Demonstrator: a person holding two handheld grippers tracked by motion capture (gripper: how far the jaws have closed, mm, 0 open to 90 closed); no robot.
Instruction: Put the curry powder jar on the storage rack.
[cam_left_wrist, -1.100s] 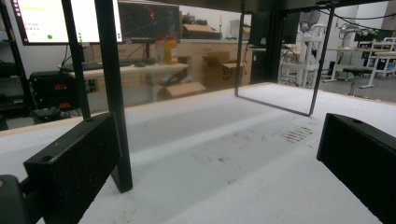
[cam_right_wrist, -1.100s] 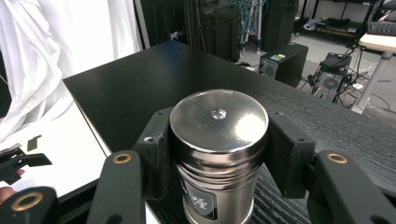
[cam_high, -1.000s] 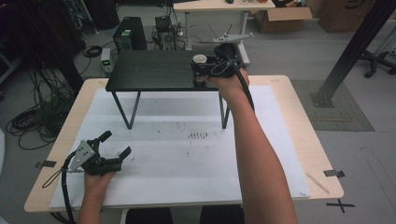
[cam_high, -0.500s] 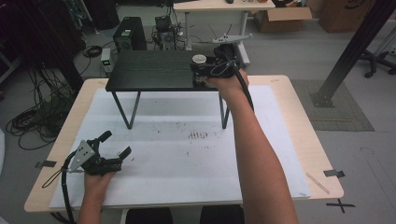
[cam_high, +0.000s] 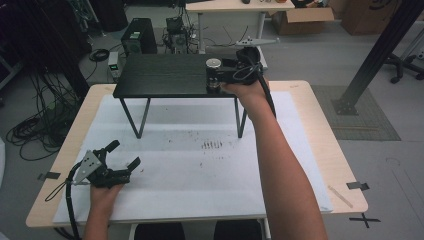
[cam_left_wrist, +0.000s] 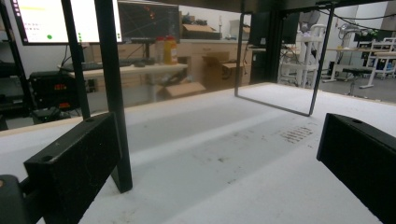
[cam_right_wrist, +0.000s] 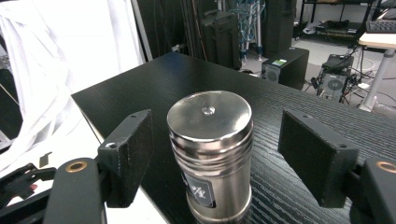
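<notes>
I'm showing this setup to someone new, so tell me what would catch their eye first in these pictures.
First, the shiny metal cylinder standing upright near the right front edge of the small black table, between the right gripper's jaws; these have just been opening, with a gap at each side of it. Next, the left gripper, open with nothing between its jaws, low on the white sheet near the wooden table's front left.
</notes>
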